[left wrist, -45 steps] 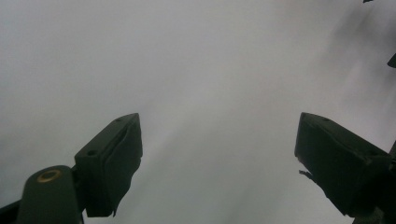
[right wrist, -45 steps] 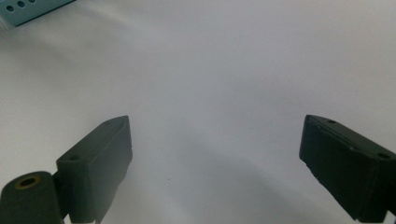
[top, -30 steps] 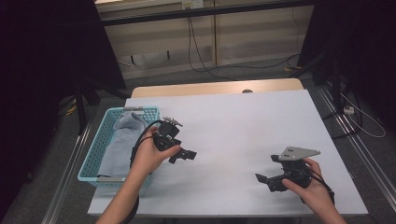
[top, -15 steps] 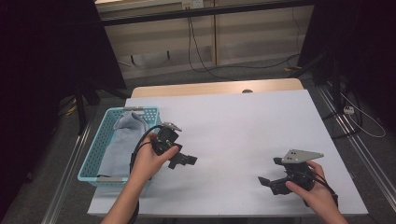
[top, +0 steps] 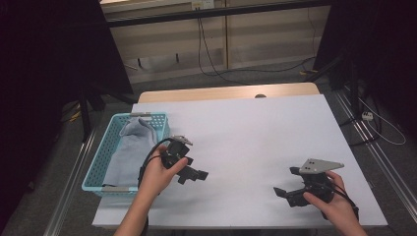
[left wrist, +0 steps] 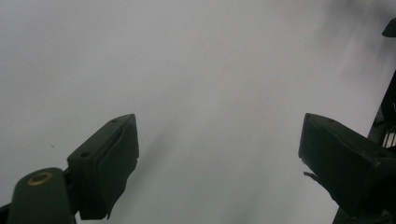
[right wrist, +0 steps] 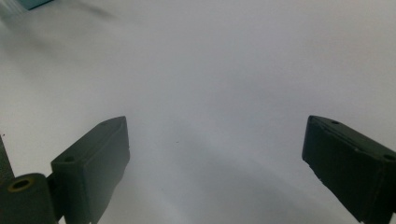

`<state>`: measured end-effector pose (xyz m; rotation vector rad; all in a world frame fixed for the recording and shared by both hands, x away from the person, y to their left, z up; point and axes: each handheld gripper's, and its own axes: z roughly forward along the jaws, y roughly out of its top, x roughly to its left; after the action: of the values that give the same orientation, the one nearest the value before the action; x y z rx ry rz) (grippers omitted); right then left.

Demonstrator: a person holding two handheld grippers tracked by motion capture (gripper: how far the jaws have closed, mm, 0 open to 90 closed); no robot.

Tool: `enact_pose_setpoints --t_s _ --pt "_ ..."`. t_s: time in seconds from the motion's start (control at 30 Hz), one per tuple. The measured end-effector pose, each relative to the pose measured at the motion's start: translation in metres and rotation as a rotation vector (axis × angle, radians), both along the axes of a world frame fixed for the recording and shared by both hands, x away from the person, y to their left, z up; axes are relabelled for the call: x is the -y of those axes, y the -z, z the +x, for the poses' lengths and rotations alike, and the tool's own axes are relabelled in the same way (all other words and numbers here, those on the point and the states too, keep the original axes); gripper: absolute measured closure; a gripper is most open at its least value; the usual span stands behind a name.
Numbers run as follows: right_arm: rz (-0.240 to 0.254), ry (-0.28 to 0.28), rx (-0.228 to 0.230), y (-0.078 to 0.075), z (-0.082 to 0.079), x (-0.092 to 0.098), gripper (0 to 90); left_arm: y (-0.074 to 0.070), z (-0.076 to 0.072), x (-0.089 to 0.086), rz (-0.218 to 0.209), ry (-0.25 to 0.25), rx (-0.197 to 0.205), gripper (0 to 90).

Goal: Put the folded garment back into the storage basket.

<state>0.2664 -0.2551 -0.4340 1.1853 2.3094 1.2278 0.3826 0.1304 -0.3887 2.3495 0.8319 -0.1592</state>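
Lab: dark curtains (top: 54, 54), floor cables (top: 216, 64), rails (top: 74, 182)

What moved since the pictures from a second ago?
The left tongs slid a little toward the person's edge of the table, and so did the right tongs. Both are open, with nothing between them. The blue basket and the grey cloth in it stayed put.

The grey cloth (top: 125, 152) hides the turquoise basket's (top: 101, 157) floor, both forearms are cut by the high view's bottom edge, and the surface (left wrist: 196, 84) blurs in both gripper views.
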Motion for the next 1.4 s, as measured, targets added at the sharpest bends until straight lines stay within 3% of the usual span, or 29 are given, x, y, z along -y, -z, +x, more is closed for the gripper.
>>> enact_pose_setpoints --t_s 0.17,0.47,1.4 --pt "0.002 0.005 -0.001 0.001 0.0 0.002 7.4 0.003 -0.004 -0.002 -0.035 -0.004 0.001 12.4" --pt "0.002 0.009 0.0 0.0 -0.001 0.003 7.4 0.01 -0.008 -0.01 -0.055 -0.024 0.017 13.4" --pt "0.004 0.028 0.004 0.0 -0.003 0.011 7.4 0.025 -0.017 -0.03 -0.058 -0.018 0.013 12.8"
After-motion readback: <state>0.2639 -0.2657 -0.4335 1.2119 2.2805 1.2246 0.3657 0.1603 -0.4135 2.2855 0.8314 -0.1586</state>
